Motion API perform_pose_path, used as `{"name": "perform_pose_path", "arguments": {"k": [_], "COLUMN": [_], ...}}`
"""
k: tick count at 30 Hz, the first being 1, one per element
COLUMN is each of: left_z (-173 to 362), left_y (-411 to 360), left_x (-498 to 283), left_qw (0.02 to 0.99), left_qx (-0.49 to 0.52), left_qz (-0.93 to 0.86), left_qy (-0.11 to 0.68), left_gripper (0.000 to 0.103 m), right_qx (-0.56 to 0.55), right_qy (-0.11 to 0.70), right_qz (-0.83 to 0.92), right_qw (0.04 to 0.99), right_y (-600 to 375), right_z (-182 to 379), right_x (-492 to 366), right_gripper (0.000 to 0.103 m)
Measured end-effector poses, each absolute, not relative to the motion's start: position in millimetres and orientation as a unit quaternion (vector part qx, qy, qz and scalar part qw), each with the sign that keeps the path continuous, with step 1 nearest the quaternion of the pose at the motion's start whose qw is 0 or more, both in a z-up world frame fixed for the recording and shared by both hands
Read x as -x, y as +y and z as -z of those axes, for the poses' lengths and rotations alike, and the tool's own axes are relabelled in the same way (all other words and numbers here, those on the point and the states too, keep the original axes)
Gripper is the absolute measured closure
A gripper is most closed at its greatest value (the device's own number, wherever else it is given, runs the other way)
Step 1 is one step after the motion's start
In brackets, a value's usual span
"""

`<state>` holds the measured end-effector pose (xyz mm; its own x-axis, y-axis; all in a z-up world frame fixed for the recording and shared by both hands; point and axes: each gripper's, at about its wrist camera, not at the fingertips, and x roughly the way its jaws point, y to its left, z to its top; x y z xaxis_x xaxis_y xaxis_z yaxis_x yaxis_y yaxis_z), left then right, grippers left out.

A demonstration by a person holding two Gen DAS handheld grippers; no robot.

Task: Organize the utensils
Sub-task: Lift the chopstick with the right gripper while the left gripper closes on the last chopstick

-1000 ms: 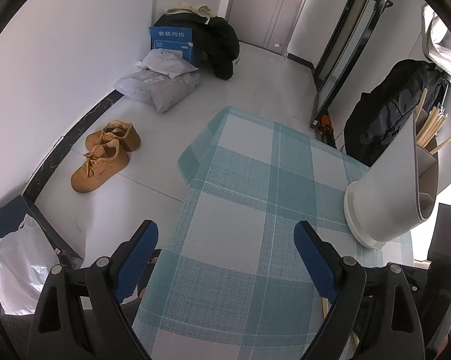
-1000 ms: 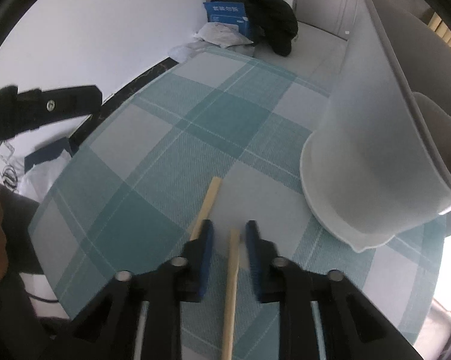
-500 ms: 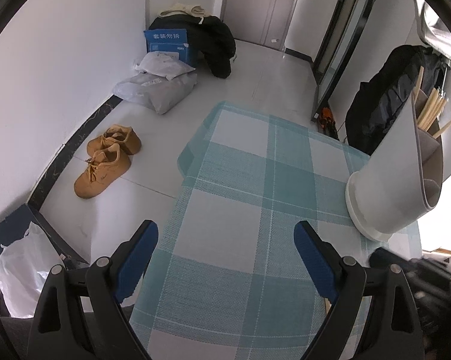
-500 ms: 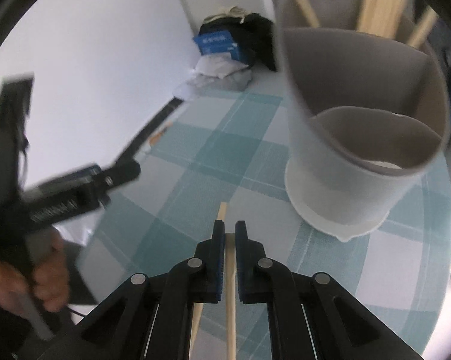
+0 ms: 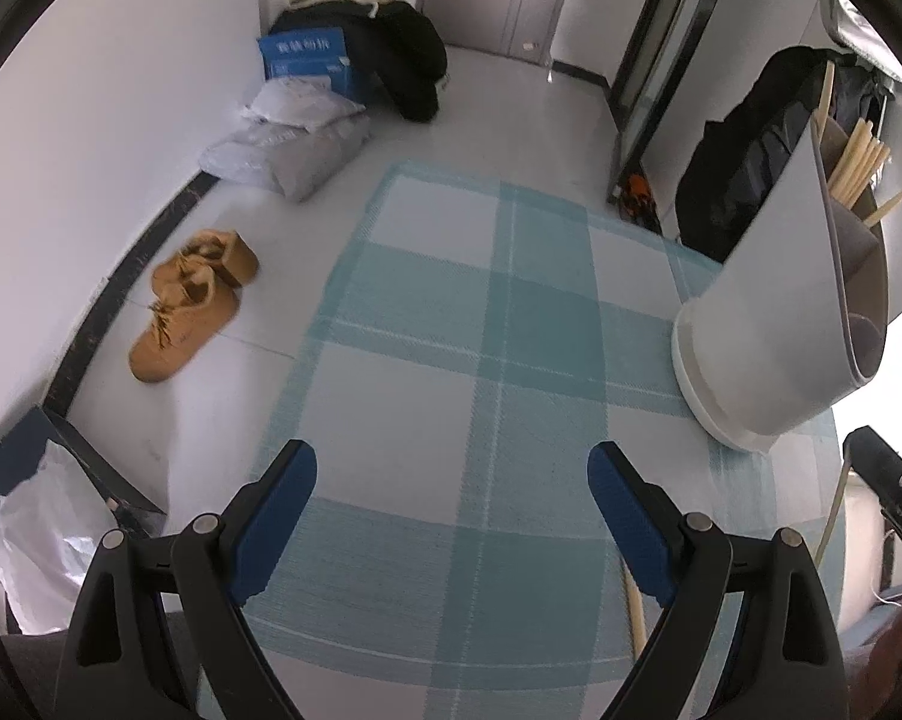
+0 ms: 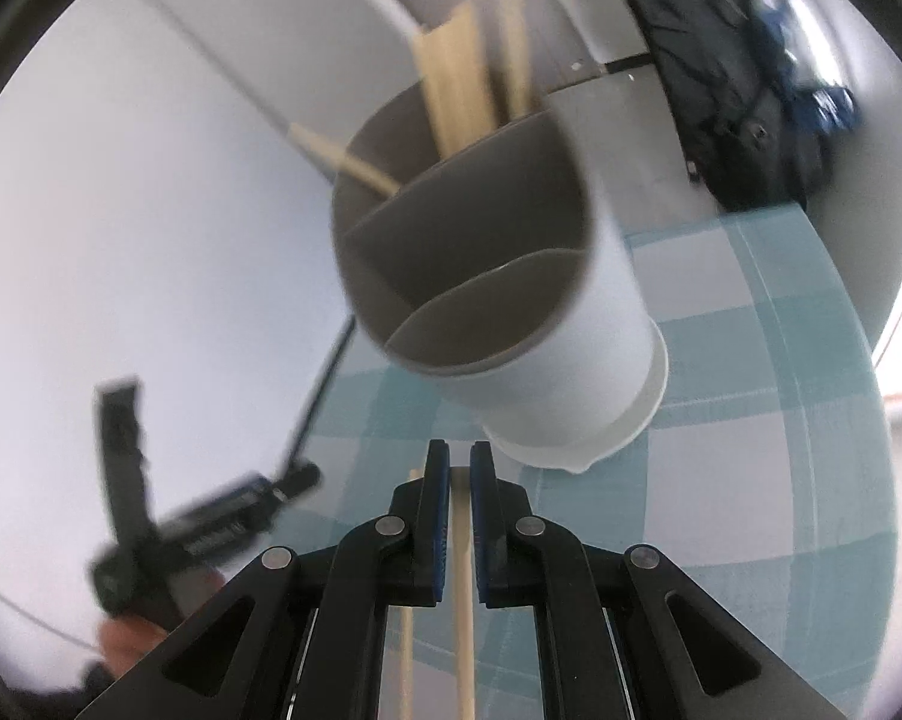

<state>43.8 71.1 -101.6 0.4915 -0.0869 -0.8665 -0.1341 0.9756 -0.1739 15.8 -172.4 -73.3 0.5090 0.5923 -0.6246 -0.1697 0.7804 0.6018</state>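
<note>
Right wrist view: right gripper [image 6: 460,468] clamps a wooden chopstick [image 6: 463,612] just before the divided utensil holder [image 6: 511,312] near the checked tablecloth's [image 5: 451,324] right edge; left gripper [image 5: 451,480] gapes empty.

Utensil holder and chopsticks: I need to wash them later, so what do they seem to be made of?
The utensil holder looks like matte plastic, though glazed ceramic can't be ruled out: a smooth, even grey-white wall, thin moulded dividers, and a separate white base. The chopstick held by the right gripper, like the chopsticks in the holder, looks like unfinished bamboo or wood: pale tan, dull, square-cut.
</note>
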Motion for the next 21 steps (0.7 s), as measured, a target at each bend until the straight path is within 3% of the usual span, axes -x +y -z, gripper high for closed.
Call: {"name": "perform_pose_path", "arguments": {"k": [9,16,21], "left_z": [108.4,120.4,121.7], "left_y": [21.8,13.2,6.7], "left_x": [-52.4,-59.8,-58.9], "left_qw": [0.838,0.822,0.824], "left_qx": [0.056,0.044,0.027], "left_qz": [0.052,0.006,-0.036], "left_qy": [0.541,0.568,0.566], "left_gripper": [0.014,0.015,0.028], "right_qx": [-0.305,-0.350,-0.365], "right_qy": [0.407,0.375,0.362], "right_qz": [-0.198,-0.166,-0.157], "right_qw": [0.838,0.842,0.843], "right_y": [-216.0,-247.7,-259.8], "right_z": [71.4,71.4,71.4], "right_x": [-8.6,-4.5,-1.6], "right_gripper": [0.097,0.097,0.097]}}
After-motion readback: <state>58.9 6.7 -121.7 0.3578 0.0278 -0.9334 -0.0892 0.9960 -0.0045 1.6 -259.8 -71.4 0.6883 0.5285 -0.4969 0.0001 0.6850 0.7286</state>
